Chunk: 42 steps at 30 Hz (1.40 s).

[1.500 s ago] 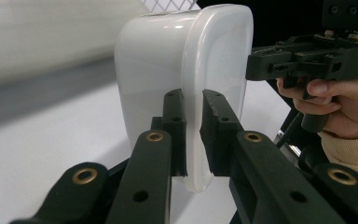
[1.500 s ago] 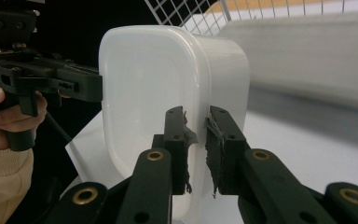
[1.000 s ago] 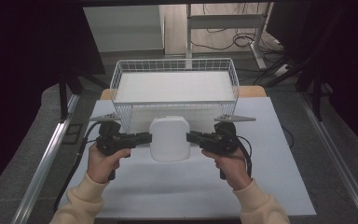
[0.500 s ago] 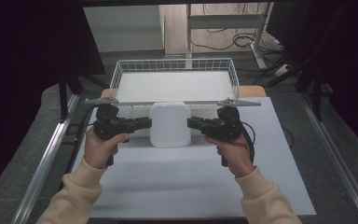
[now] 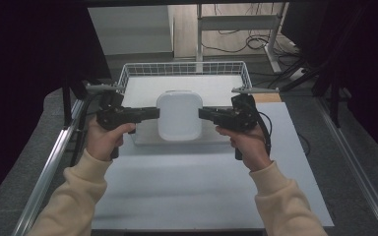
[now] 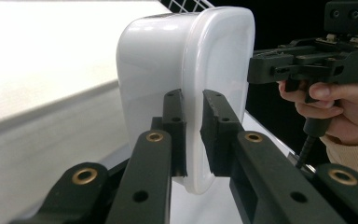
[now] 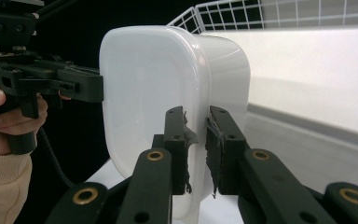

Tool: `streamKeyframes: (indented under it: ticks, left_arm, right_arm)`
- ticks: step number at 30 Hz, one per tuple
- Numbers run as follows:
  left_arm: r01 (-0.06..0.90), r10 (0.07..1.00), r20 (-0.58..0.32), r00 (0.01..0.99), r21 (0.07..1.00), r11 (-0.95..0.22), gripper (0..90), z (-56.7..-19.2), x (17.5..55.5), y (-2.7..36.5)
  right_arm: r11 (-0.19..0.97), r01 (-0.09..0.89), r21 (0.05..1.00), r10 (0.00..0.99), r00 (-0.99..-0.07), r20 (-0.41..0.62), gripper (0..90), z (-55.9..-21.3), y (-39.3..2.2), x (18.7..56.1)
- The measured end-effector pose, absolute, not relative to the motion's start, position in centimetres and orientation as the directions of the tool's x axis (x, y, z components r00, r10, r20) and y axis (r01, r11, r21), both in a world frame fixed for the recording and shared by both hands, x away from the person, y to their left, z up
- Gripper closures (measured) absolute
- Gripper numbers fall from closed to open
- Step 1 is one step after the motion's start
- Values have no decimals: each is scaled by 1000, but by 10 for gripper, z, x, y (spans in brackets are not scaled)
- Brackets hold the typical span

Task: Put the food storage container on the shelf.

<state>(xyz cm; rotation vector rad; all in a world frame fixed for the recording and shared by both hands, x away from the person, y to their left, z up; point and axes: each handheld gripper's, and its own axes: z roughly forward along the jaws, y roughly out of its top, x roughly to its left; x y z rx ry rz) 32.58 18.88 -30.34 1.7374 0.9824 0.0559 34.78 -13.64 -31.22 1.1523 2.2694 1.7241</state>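
Nearest to us in the high view, two cream sleeves come in from the bottom edge, and each hand grips a black tool. Between them we carry a white lidded container (image 5: 178, 115), held off the white counter (image 5: 197, 191) and in front of the wire basket (image 5: 183, 69) at the counter's far end. Our left hand-held gripper (image 5: 156, 112) meets the container's left edge and our right hand-held gripper (image 5: 201, 114) its right edge.

From above we cannot see how the jaws sit. The left gripper view settles it: the two black jaws are drawn narrow and pinch the container's protruding rim (image 6: 193, 140), the lid facing right, with the other hand (image 6: 335, 112) and its tool beyond. The right gripper view gives the mirror of this, its jaws clamped on the opposite rim (image 7: 198, 140), with worn, frayed pads (image 7: 213, 140) that the high view does not reveal. Farther back in that view we see basket wire (image 7: 242, 14).

We can read no brand, label or writing on the container.
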Motion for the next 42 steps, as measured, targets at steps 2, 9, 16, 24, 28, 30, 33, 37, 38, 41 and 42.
streamKeyframes:
  ticks: [2,9,16,24,28,30,33,37,38,41,42]
  left_arm:
    - [575,635,-405,657,815,-75,813,-299,330,189]
    - [577,637,-406,655,813,-75,812,-287,349,192]
    - [583,632,-420,652,810,-62,811,-275,370,198]
    - [609,628,-449,636,792,-50,811,-268,394,204]
    - [626,624,-468,626,778,-44,811,-269,403,203]
    - [633,620,-476,623,773,-44,811,-271,407,203]
    - [652,617,-495,613,757,-41,811,-275,414,202]
    - [679,609,-522,597,733,-38,811,-281,426,200]
    - [689,607,-531,591,724,-36,811,-283,430,199]
    - [713,607,-550,573,701,-38,810,-288,441,198]
    - [719,609,-555,567,694,-37,810,-289,445,197]
  right_arm:
    - [88,515,853,592,-716,371,784,-308,-136,353]
    - [94,509,856,600,-715,359,784,-293,-132,371]
    - [107,517,849,604,-712,358,785,-277,-126,390]
    - [122,537,835,609,-705,365,786,-263,-120,415]
    - [125,559,820,610,-695,381,786,-261,-120,425]
    - [126,567,814,612,-690,386,786,-262,-120,428]
    - [126,585,801,620,-677,397,786,-264,-121,434]
    - [125,613,780,631,-656,414,785,-268,-122,443]
    - [124,621,774,635,-649,419,785,-269,-123,446]
    - [127,650,750,647,-627,434,785,-272,-123,455]
    - [127,654,746,648,-624,436,784,-273,-123,457]
